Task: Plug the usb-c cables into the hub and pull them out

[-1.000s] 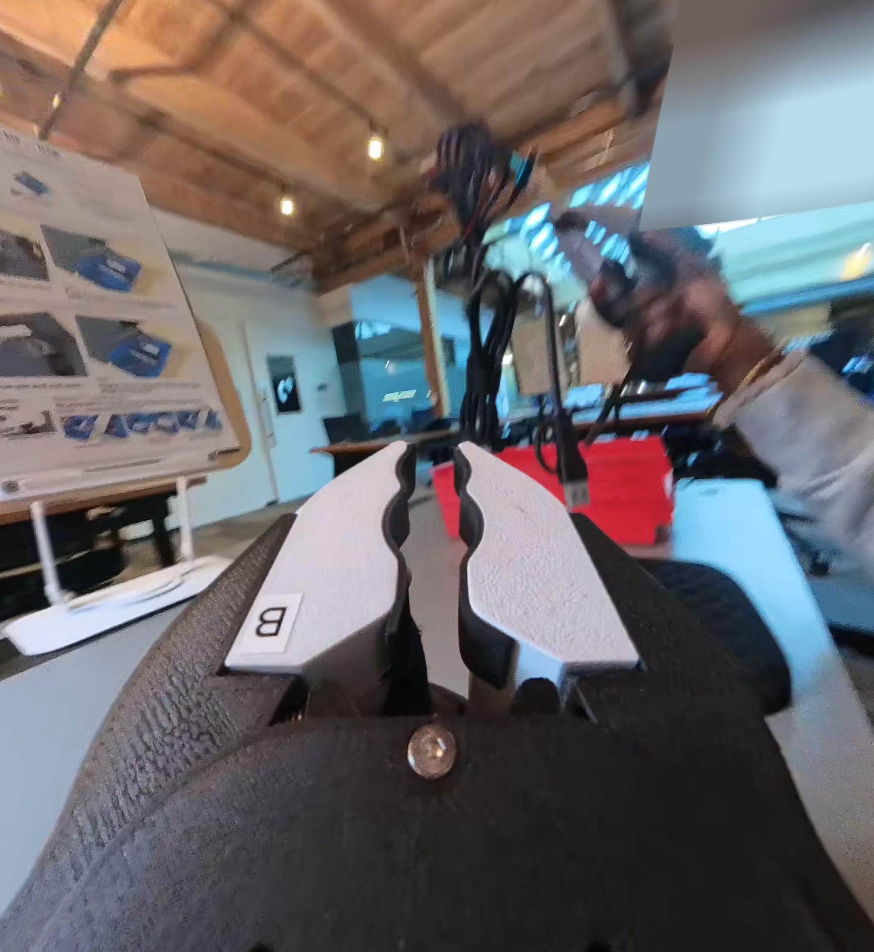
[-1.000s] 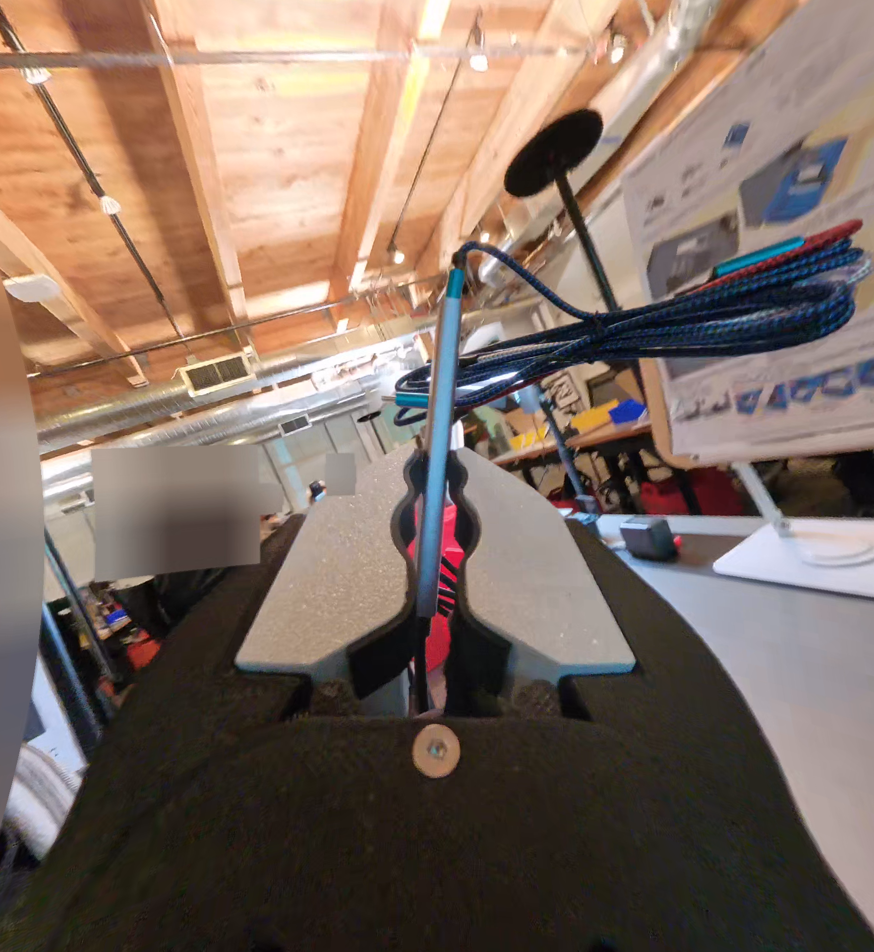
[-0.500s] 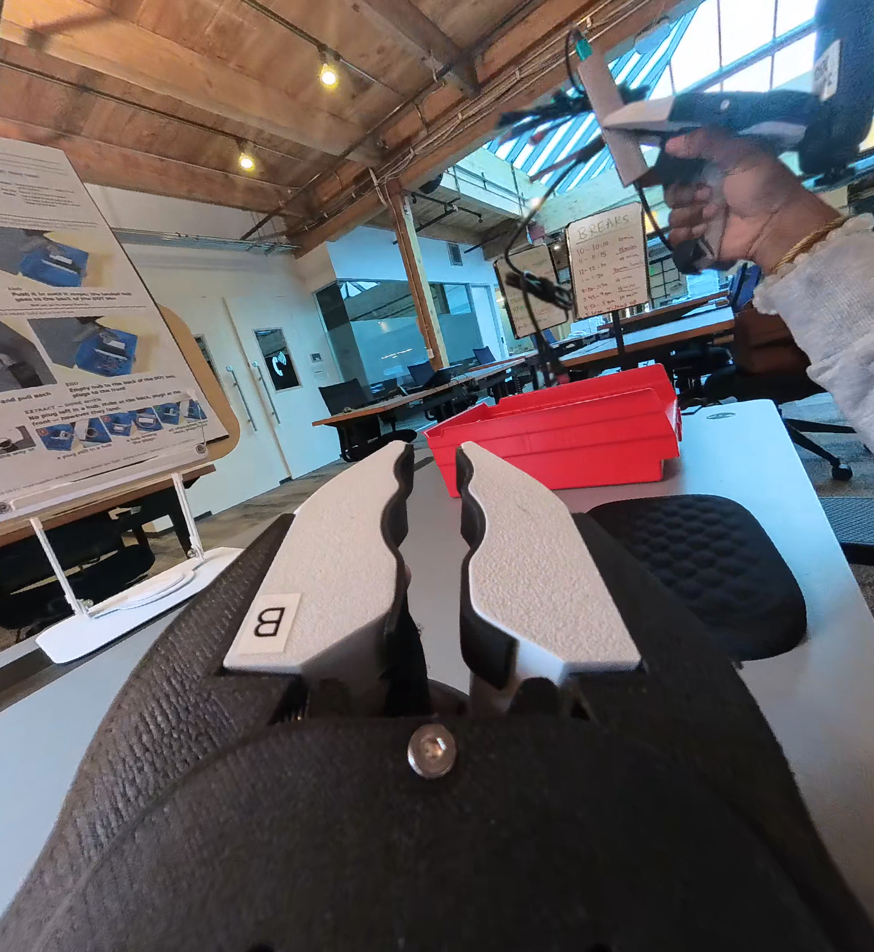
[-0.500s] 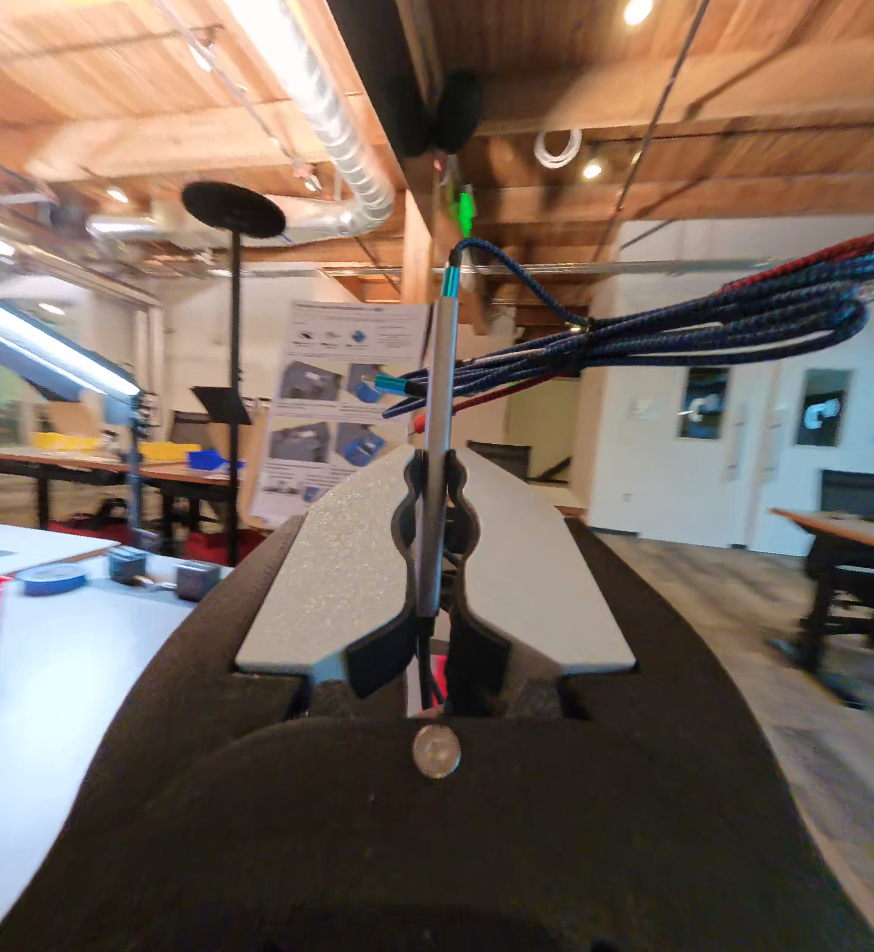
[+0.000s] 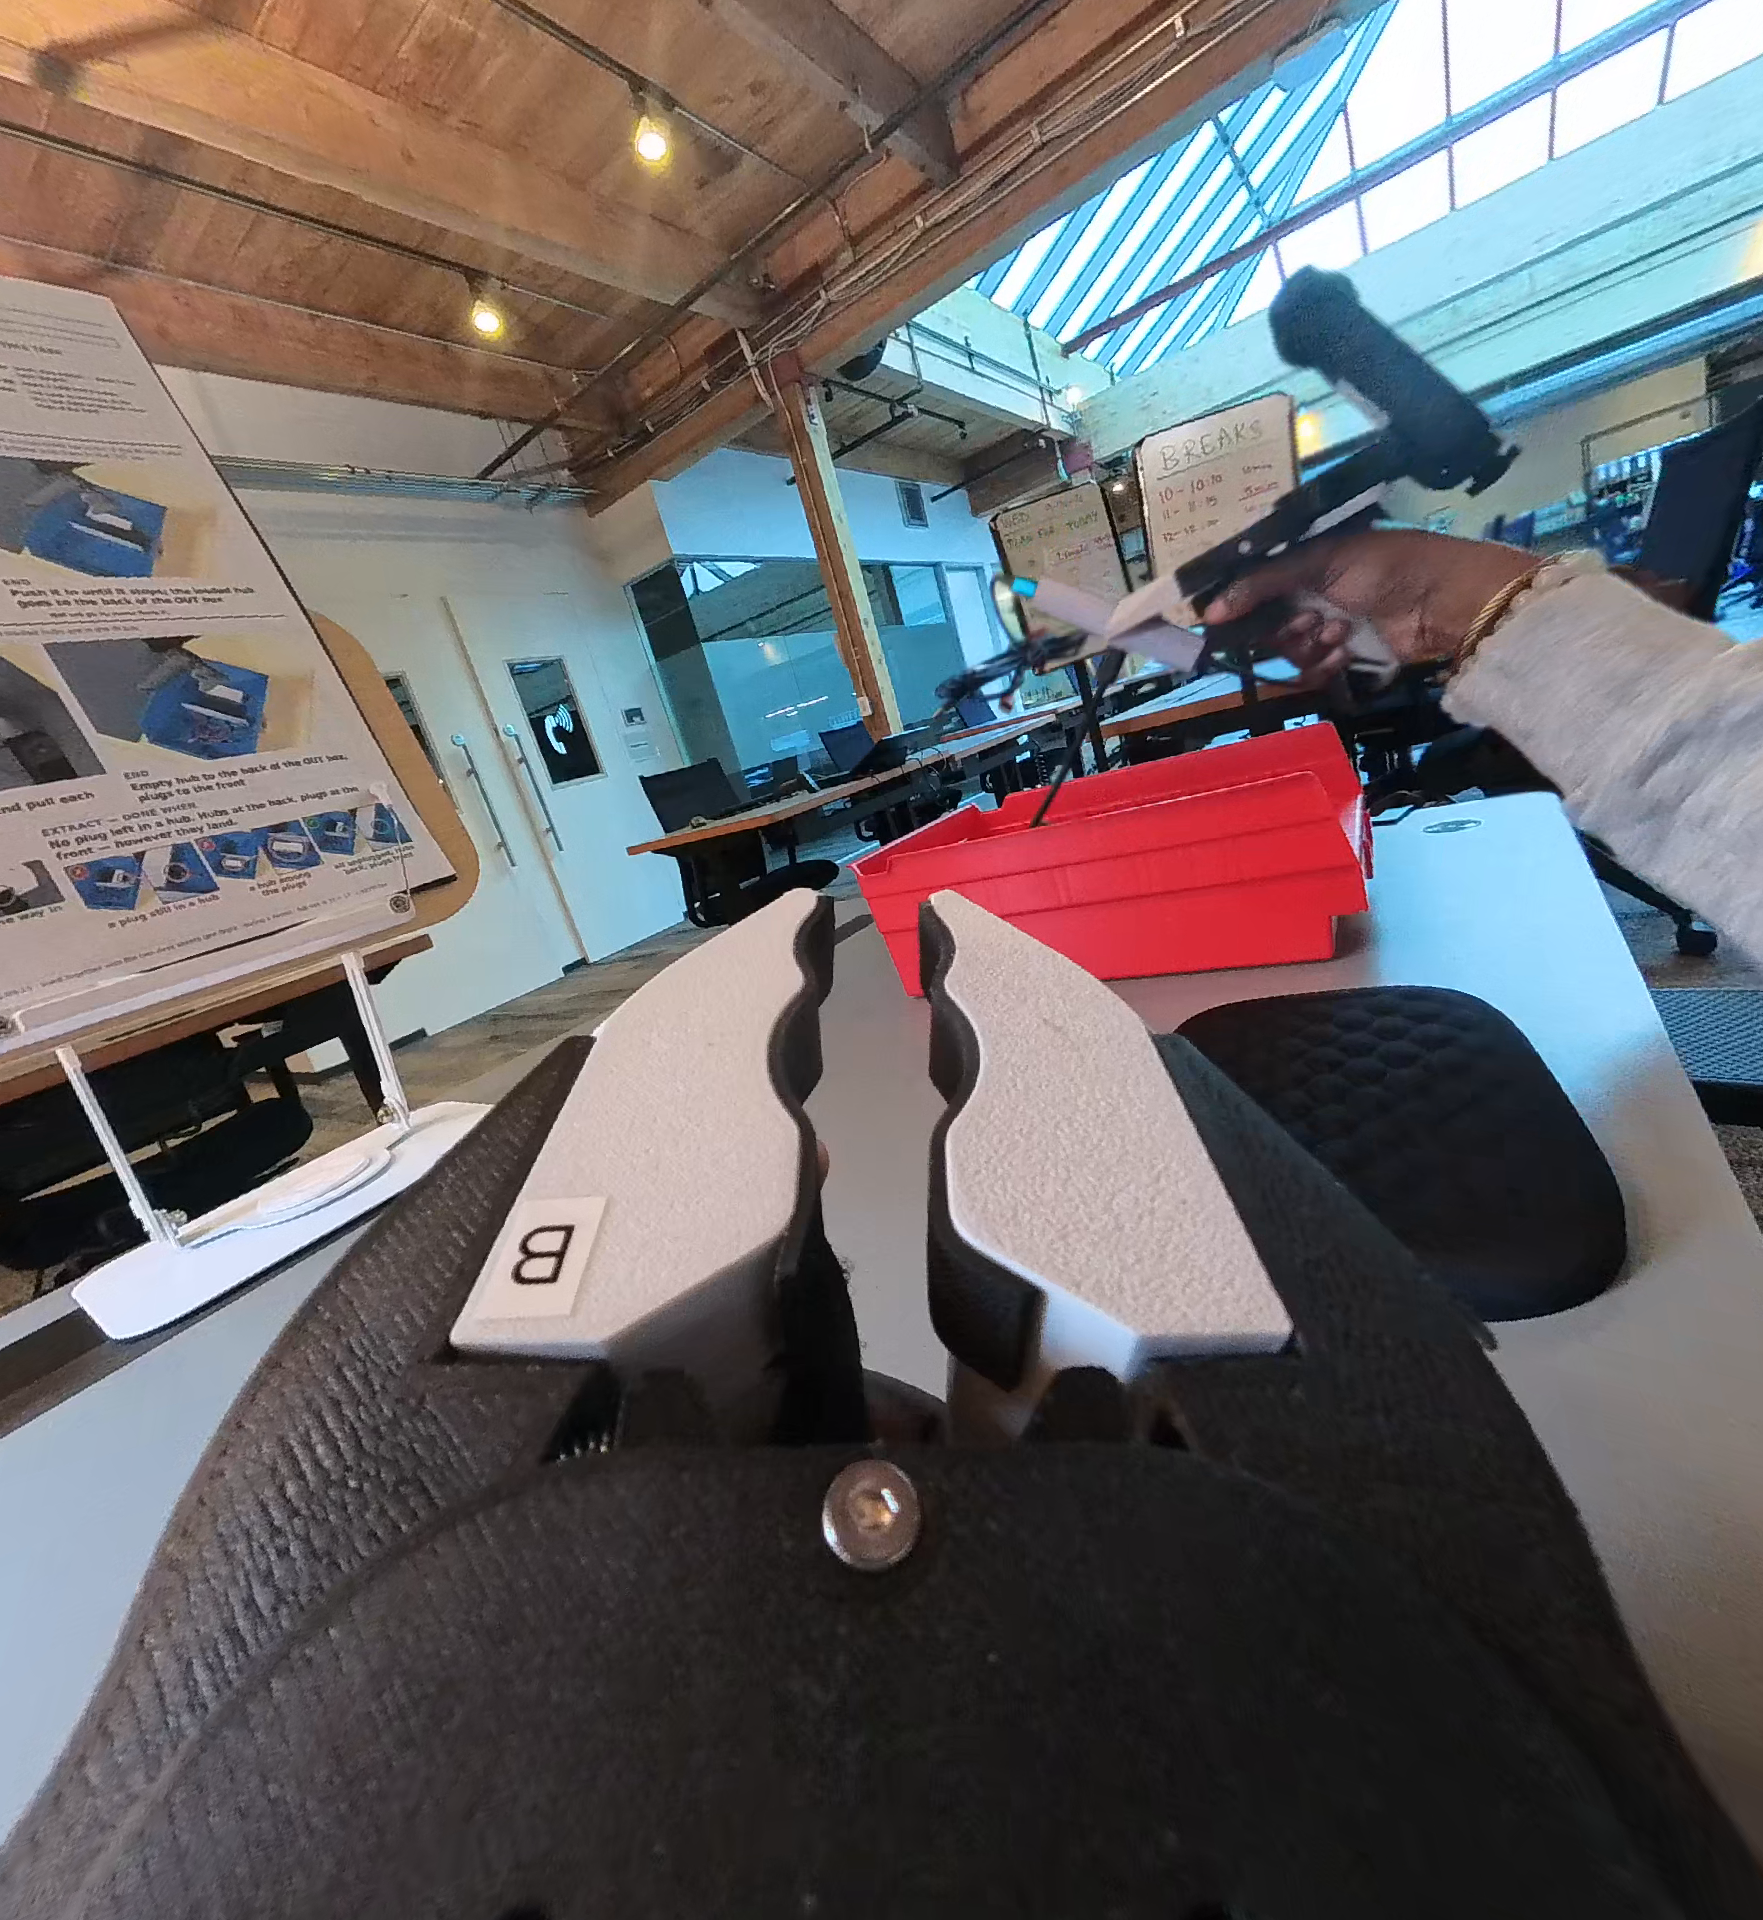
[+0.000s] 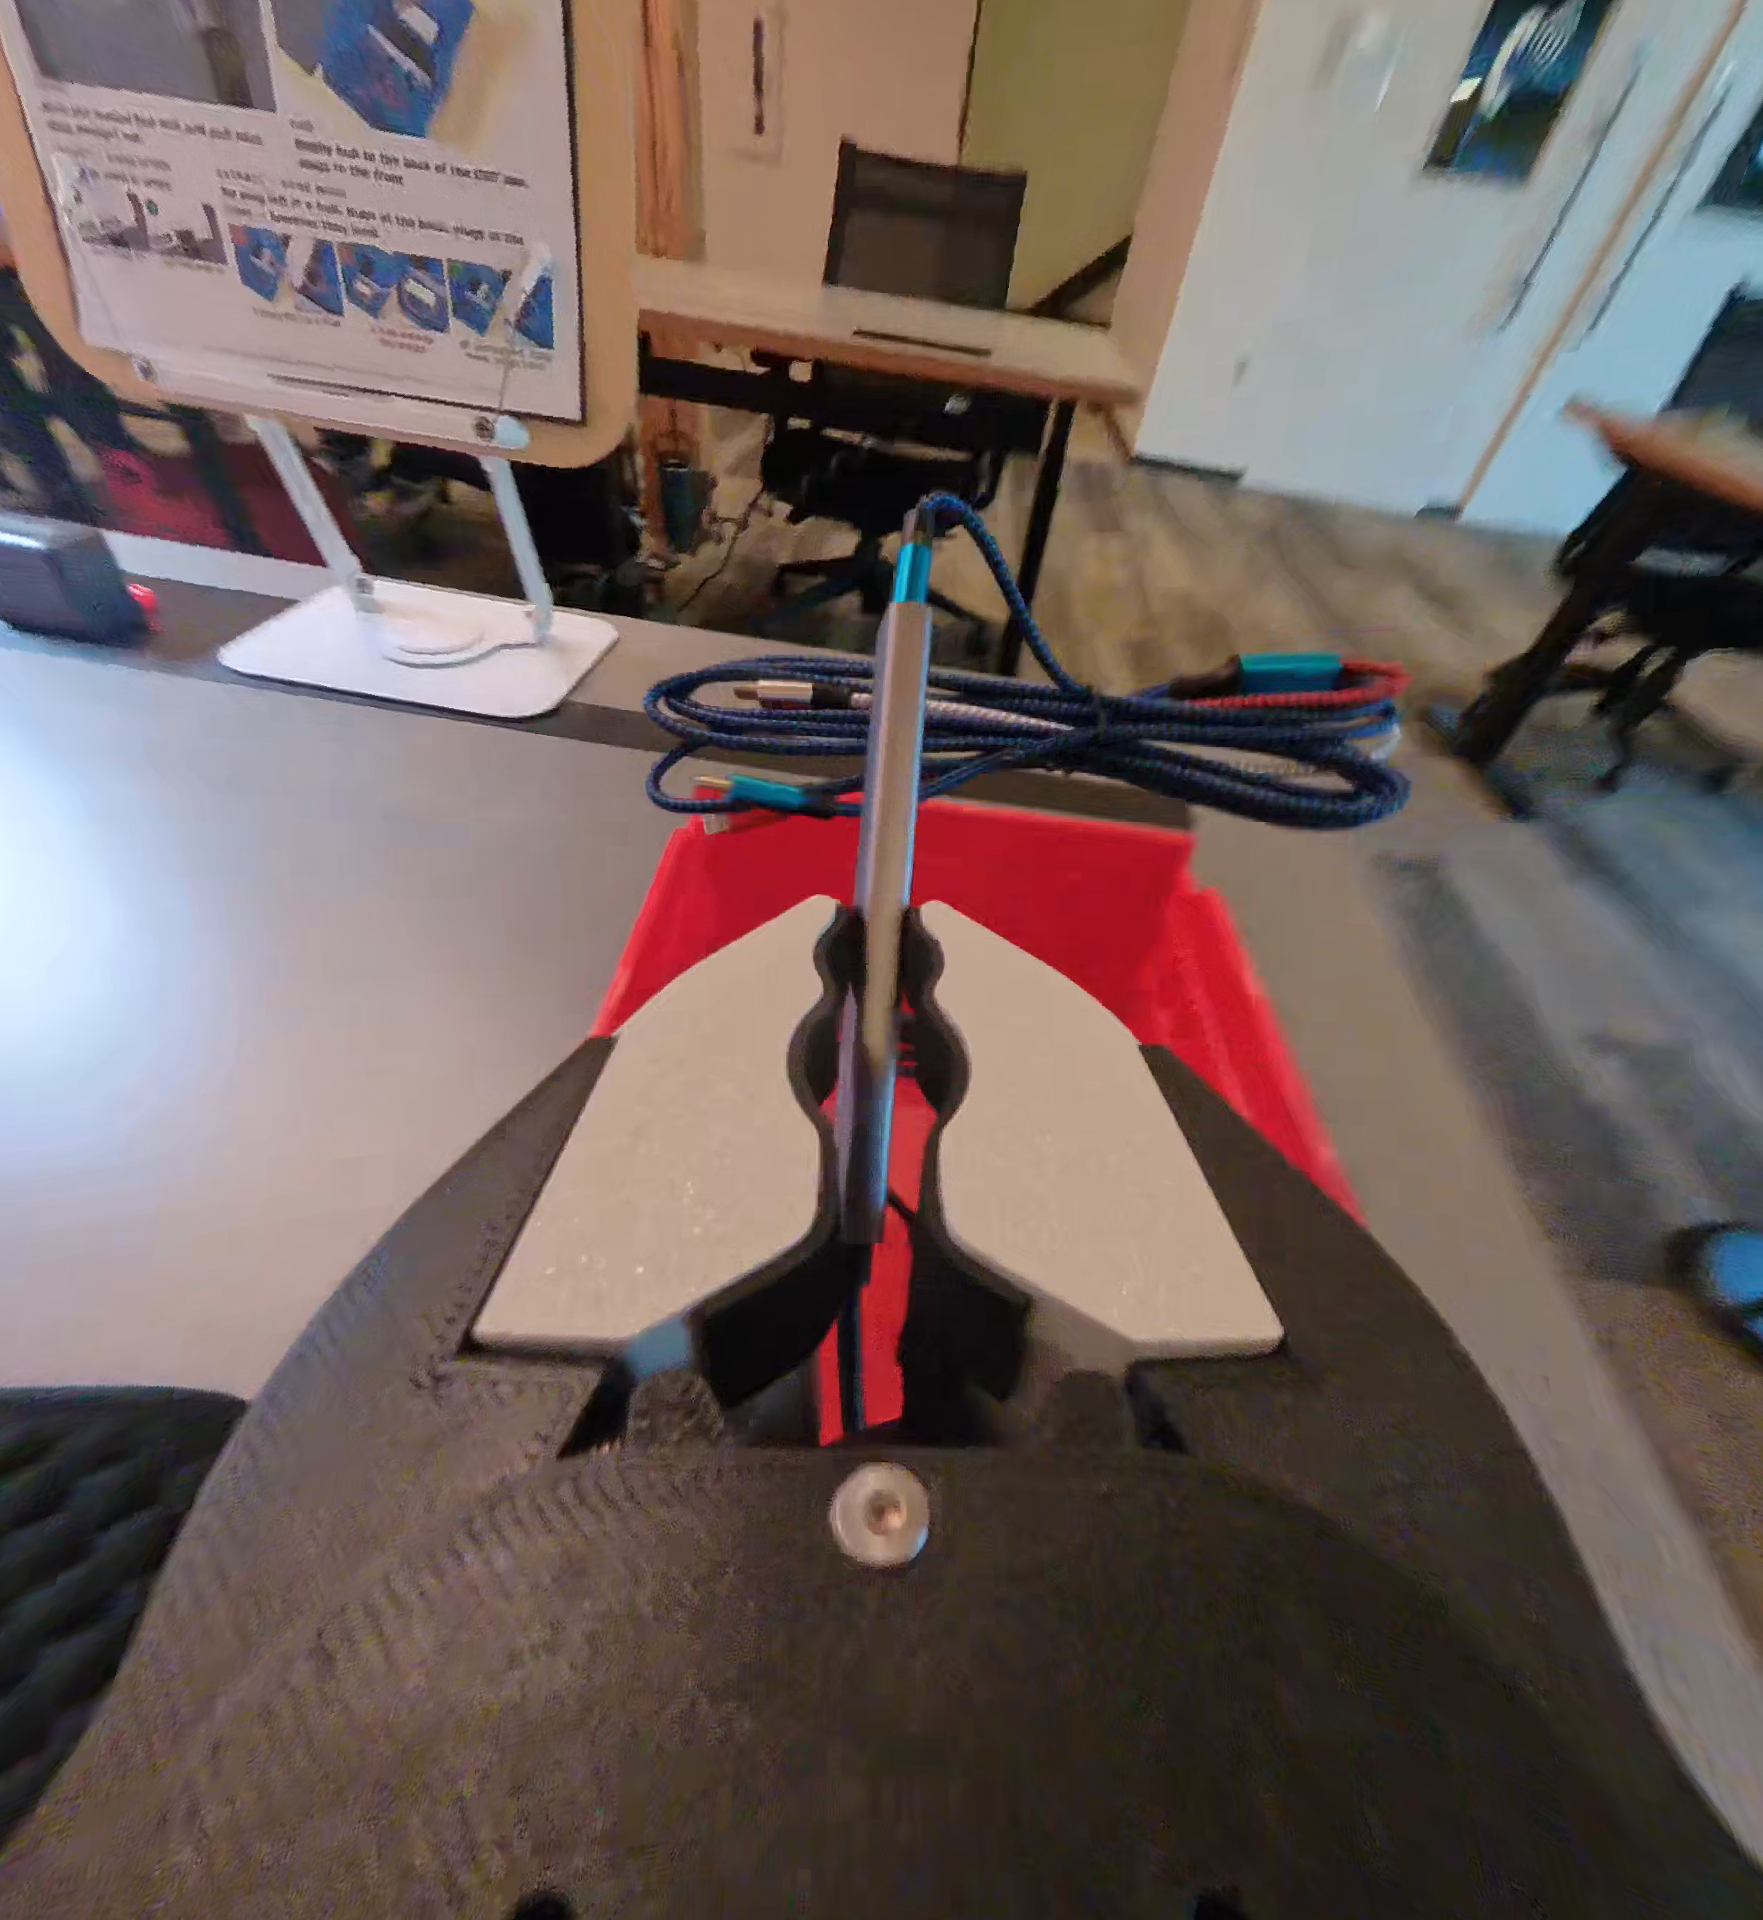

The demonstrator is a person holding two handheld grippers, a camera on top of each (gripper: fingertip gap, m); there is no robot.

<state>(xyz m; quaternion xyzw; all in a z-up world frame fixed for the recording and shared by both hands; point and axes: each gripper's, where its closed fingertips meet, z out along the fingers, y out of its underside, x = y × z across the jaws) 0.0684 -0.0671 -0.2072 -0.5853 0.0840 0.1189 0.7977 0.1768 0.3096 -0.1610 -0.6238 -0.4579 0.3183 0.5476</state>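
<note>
My right gripper (image 6: pixel 879 914) is shut on a slim grey hub (image 6: pixel 889 717), held edge-on and sticking out past the fingertips. A teal plug (image 6: pixel 908 571) sits in the hub's far end. Its blue braided cable (image 6: pixel 1064 727) hangs in a tied bundle with loose teal and red-ended plugs, above the far wall of a red bin (image 6: pixel 1064 873). In the left wrist view the right gripper (image 5: pixel 1074 634) is in a hand above the red bin (image 5: pixel 1116 883). My left gripper (image 5: pixel 877 914) is low over the grey table (image 5: pixel 1687 1558), jaws a narrow gap apart and empty.
An instruction board on a white stand (image 5: pixel 129 675) stands at the table's left; it also shows in the right wrist view (image 6: pixel 316 208). A black hex-textured pad (image 5: pixel 1407 1143) lies right of my left gripper. A small dark box (image 6: pixel 46 587) sits beyond. The table's right edge (image 5: pixel 1625 935) is close. Across from one pair of fingers to the other is roughly 40 cm.
My right gripper has tipped down from pointing at the ceiling and room to pointing over the red bin, still holding the hub and cable bundle. My left gripper has stayed put.
</note>
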